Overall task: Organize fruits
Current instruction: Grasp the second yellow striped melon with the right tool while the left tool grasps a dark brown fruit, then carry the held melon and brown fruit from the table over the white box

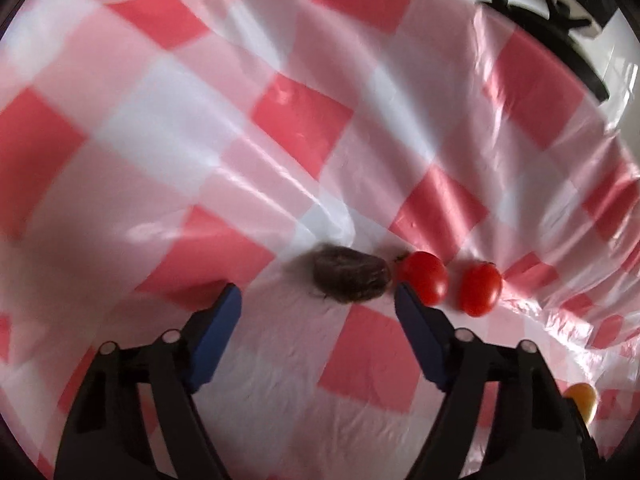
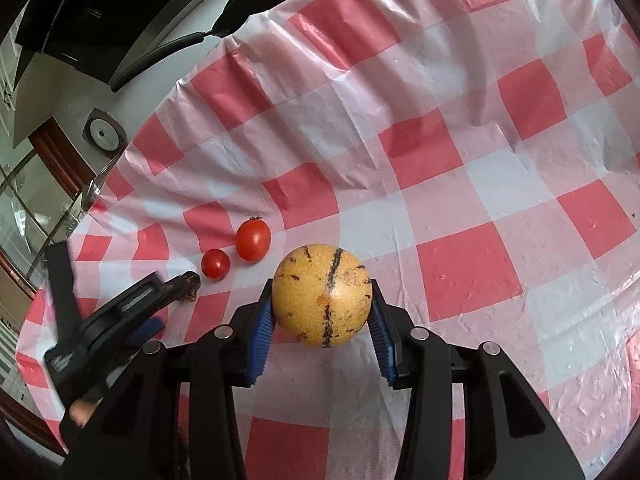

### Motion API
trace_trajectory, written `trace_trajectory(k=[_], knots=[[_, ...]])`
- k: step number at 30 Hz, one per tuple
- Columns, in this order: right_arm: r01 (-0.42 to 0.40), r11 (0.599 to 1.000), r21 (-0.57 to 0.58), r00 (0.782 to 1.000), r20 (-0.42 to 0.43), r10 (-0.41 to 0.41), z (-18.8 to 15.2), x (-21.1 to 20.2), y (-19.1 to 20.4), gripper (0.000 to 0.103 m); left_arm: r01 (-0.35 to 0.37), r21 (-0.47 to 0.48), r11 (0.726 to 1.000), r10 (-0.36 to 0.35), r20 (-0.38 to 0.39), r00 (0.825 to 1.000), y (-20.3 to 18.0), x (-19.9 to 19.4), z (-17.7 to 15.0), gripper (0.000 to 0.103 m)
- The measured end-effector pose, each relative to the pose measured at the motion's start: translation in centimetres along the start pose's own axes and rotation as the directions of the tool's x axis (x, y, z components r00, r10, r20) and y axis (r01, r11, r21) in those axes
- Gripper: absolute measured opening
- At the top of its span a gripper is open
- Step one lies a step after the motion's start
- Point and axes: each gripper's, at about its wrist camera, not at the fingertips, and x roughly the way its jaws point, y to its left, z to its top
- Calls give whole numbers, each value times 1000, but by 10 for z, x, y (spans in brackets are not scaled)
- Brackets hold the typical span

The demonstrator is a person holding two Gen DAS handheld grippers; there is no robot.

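Now my right claw (image 2: 322, 312) is clamped on a round yellow fruit (image 2: 322, 294) with dark stripes, one blue pad on each side, up above the desk. Two red tomatoes (image 2: 251, 240) lie side by side on the checked cloth (image 2: 460, 160), near the yellow fruit. Just beside them lies a dark wrinkly fruit (image 1: 350, 278). My left claw (image 1: 318, 296) is apart and holds nothing. It sits right by the dark fruit, which lies just past the tips. The desk is covered all over by the red and white cloth.
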Motion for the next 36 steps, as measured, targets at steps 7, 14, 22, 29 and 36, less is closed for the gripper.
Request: trace_trajectory(k=[7,14,22,29,36], knots=[[-3,1000,-3,1000,-4,3,1,3,2,44,-67,107,992,68,-7,998,-21,18,12,42],[-10,1000,-2,1000,-1,10,0,2,1,43,-27,105,994,18,92,996,-13,-16,3,42],[-13,1000,1,1000,-5,13,0,3,0,43,14,32,999,-20,204,979,3,-62,-18,42],[-13,1000,2,1000,-4,13,-1,3,0,43,17,42,999,-25,206,978,11,-84,-45,42],[-14,1000,3,1000,-3,14,-1,3,0,43,29,30,999,-34,194,980,25,-100,-71,42]])
